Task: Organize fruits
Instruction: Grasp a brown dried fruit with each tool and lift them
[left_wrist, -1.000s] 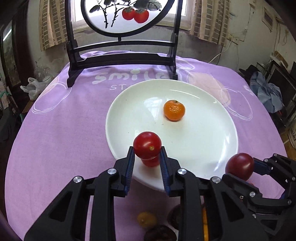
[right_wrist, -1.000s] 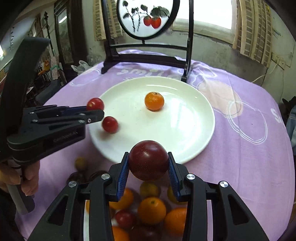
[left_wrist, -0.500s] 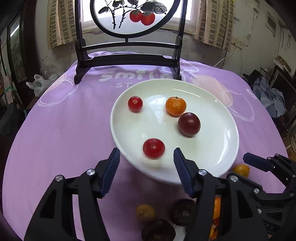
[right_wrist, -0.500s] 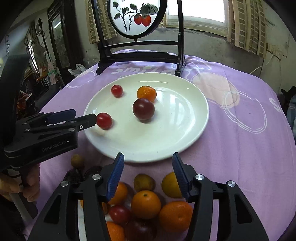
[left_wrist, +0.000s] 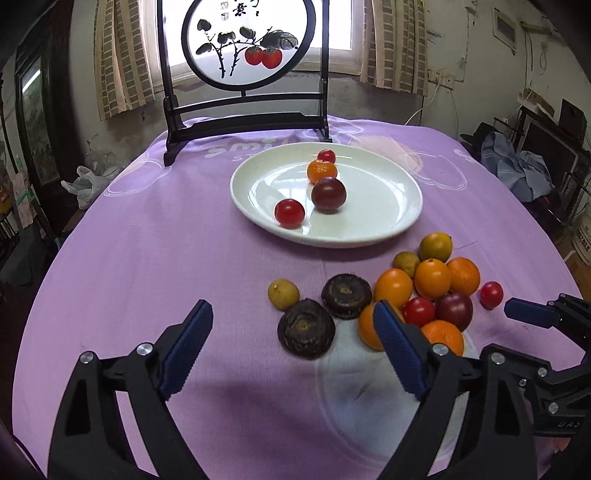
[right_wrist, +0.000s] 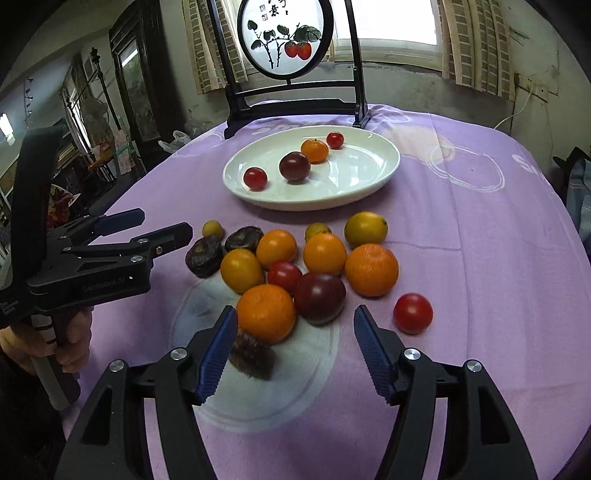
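Now | left gripper (left_wrist: 291, 334) angled down, fingers opening, empty | right gripper (right_wrist: 295, 349) angled down, fingers opening, empty

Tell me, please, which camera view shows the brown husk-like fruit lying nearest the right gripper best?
The right wrist view: the dark fibrous fruit lies in plain sight beside the gripper's left finger, partly under an orange. The left wrist view does not show it; its own finger and the oranges cover that spot.
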